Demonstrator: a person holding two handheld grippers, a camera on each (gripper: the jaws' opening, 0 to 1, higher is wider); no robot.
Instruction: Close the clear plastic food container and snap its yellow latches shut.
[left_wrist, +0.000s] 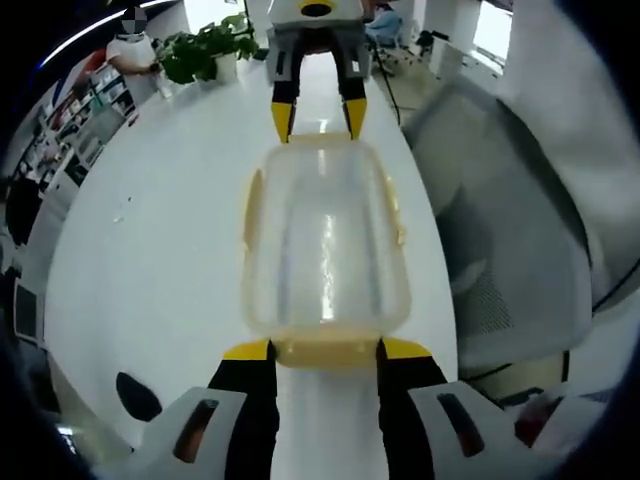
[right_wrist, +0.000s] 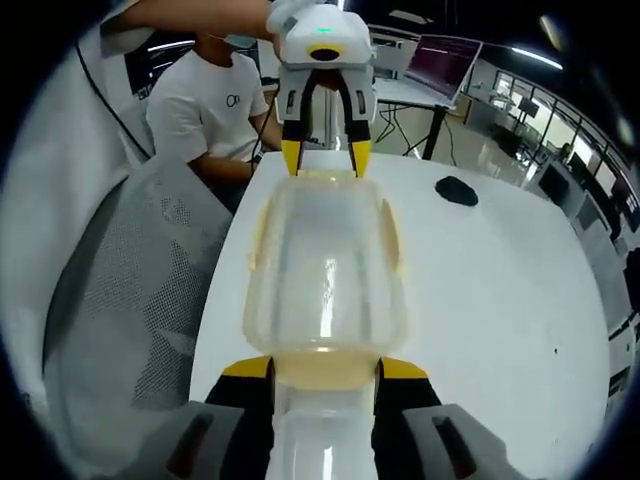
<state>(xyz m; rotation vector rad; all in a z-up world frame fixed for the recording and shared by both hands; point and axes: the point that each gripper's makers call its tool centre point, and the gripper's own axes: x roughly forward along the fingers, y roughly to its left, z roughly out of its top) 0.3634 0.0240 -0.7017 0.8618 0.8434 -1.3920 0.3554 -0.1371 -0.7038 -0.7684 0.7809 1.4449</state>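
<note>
The clear plastic container (left_wrist: 325, 250) lies lengthwise on the white table (left_wrist: 150, 250), its lid seemingly resting on top. Yellow latches stick out along both long sides (left_wrist: 250, 210) (left_wrist: 395, 210). In the left gripper view my left gripper (left_wrist: 326, 349) is at the near short end, jaws spread, and the yellow end latch (left_wrist: 325, 352) fills the gap between its tips. My right gripper (left_wrist: 318, 118) is at the far end, also spread. In the right gripper view the container (right_wrist: 325, 270) runs from my right gripper (right_wrist: 325, 368) to the left gripper (right_wrist: 325, 158).
A black mouse (left_wrist: 137, 397) (right_wrist: 456, 190) lies on the table. A grey mesh chair (left_wrist: 500, 250) (right_wrist: 130, 290) stands against the table edge beside the container. A potted plant (left_wrist: 205, 50) stands at one table end. A person in a white T-shirt (right_wrist: 210, 110) sits behind the left gripper.
</note>
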